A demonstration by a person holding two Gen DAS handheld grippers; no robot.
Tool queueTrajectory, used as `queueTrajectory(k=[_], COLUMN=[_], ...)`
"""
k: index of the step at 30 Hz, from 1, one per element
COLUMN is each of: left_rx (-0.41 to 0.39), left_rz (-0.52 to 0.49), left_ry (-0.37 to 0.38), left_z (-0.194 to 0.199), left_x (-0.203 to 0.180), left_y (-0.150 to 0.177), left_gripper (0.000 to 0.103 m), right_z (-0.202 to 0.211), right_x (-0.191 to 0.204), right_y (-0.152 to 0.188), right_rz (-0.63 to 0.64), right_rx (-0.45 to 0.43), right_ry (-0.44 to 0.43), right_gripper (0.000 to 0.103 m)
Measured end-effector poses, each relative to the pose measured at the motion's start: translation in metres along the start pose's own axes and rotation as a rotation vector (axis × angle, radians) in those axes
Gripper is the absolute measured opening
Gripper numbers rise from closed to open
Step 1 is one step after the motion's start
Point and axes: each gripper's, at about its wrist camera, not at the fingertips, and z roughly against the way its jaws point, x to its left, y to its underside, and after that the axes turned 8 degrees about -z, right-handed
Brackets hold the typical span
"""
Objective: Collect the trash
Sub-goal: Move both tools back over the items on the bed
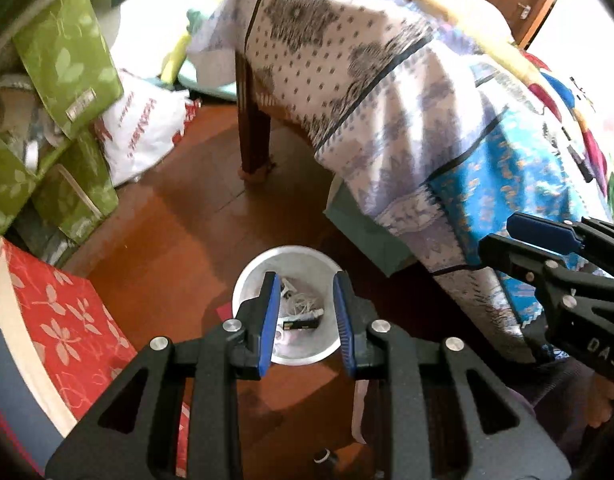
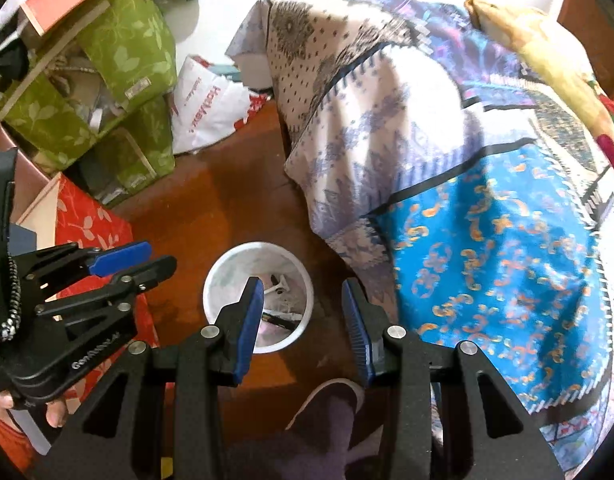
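A white round bin (image 1: 249, 276) stands on the brown wooden floor, with white scraps and a dark item (image 1: 303, 322) inside. My left gripper (image 1: 305, 306) hangs right above it, open and empty. The bin also shows in the right wrist view (image 2: 227, 264), with trash (image 2: 281, 318) in it. My right gripper (image 2: 303, 312) is open and empty, above the bin's right rim. Each gripper appears at the edge of the other's view: the right gripper in the left wrist view (image 1: 519, 236), the left gripper in the right wrist view (image 2: 135, 260).
A table under a patterned white and blue cloth (image 1: 387, 92) stands to the right, its dark leg (image 1: 253, 132) on the floor. Green fabric boxes (image 1: 67, 60), a white plastic bag (image 1: 143, 128) and a red patterned box (image 1: 59, 320) crowd the left. A slippered foot (image 2: 327, 404) is below.
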Motion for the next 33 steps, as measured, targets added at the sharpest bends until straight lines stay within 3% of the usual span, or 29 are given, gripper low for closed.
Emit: queueTrajectory(k=[4,8,13,17,21,33], left_rx=[-0.065,-0.131,-0.189,-0.215,-0.231,-0.23], left_rz=[-0.024,-0.041,-0.099,-0.154,-0.218,-0.407], left_ry=[-0.009,-0.027,-0.012,0.018,0.05,0.144], left_z=[0.036,0.066,0.093,0.105,0.109,0.089], left_x=[-0.017,-0.038,-0.078,-0.113,-0.154,-0.28], left_y=[-0.009,-0.019,-0.035,-0.044,-0.056,-0.092], left_gripper=[0.029,0.053,0.053,0.054,0.054,0.058], right_z=[0.027,0.062,0.105,0.142,0.176,0.226], right_x=[-0.009,-0.027,-0.058,-0.091,-0.128,-0.24], right_y=[0.002,0.006,0.014,0.025,0.04,0.075], right_rz=[-0.016,-0.042,-0.089,-0.147,-0.201,-0.38], right_rx=[-0.052,-0.127,-0.222,-0.301,-0.361,-0.43], right_ry=[-0.01,-0.008,0.016,0.054,0.118,0.284], right_gripper=[0.037,0.037,0.037,0.048,0.049,0.049])
